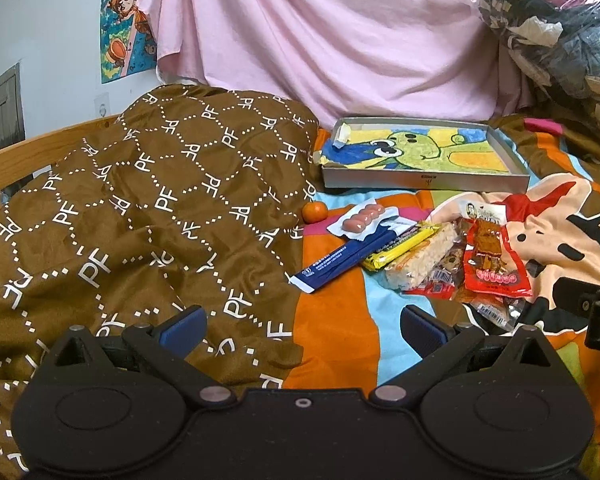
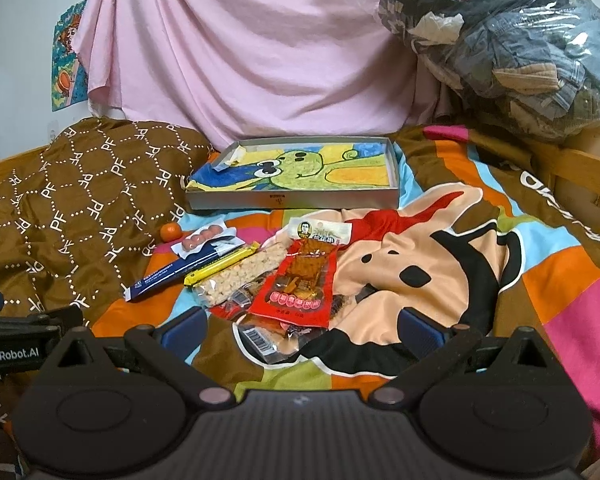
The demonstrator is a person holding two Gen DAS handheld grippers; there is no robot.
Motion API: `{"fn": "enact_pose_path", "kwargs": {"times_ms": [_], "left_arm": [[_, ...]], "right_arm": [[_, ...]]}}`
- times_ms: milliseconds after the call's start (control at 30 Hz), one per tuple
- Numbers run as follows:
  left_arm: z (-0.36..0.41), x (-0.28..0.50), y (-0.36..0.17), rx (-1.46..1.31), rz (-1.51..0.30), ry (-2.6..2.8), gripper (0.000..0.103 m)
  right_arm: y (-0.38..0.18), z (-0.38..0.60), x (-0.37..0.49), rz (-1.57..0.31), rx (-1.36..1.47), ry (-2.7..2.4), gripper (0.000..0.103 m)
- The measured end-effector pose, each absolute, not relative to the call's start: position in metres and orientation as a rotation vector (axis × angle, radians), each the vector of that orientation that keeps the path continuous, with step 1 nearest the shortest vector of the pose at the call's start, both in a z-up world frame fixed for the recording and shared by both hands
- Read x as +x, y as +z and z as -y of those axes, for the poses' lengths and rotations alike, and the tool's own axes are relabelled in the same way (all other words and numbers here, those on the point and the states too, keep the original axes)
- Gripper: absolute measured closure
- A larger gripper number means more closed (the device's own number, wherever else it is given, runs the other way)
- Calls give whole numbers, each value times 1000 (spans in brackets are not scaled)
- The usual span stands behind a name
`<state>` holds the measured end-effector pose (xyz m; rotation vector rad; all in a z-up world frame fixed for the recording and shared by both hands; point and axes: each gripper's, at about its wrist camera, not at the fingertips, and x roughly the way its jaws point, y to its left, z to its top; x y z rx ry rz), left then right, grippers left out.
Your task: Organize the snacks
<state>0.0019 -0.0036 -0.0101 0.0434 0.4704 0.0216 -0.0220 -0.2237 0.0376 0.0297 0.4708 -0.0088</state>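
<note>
The left gripper (image 1: 302, 326) hangs spread wide and empty over the bed, its blue pads (image 1: 184, 326) above the edge of a brown quilted blanket with white lettering (image 1: 140, 200). The right gripper (image 2: 302, 326) is likewise released, holding nothing, just short of the snack pile.

On the colourful cartoon bedsheet (image 2: 440, 248) the snacks overlap: a red printed sachet (image 2: 300, 280) on top, a clear-wrapped puffed rice bar (image 2: 240, 274), a yellow wrapper (image 2: 220, 266), a long blue packet (image 2: 172, 272), a pink sausage pack (image 2: 204, 236). A small orange fruit (image 2: 169, 232) sits against the blanket.

Beyond them lies a shallow grey cardboard tray (image 2: 292, 200) holding only a crayon dinosaur drawing (image 2: 300, 168).
</note>
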Motion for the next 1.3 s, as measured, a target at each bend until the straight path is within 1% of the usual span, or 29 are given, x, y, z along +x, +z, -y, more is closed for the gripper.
{"fn": "enact_pose_path", "kwargs": {"times_ms": [900, 1133, 1300], "left_arm": [[12, 13, -11, 72, -553, 50, 1], [12, 18, -10, 57, -603, 66, 1], [13, 34, 0, 53, -648, 85, 1]], "right_arm": [[34, 228, -11, -548, 66, -17, 0], [36, 231, -11, -549, 90, -14, 0], [43, 235, 2, -544, 91, 38, 0]]}}
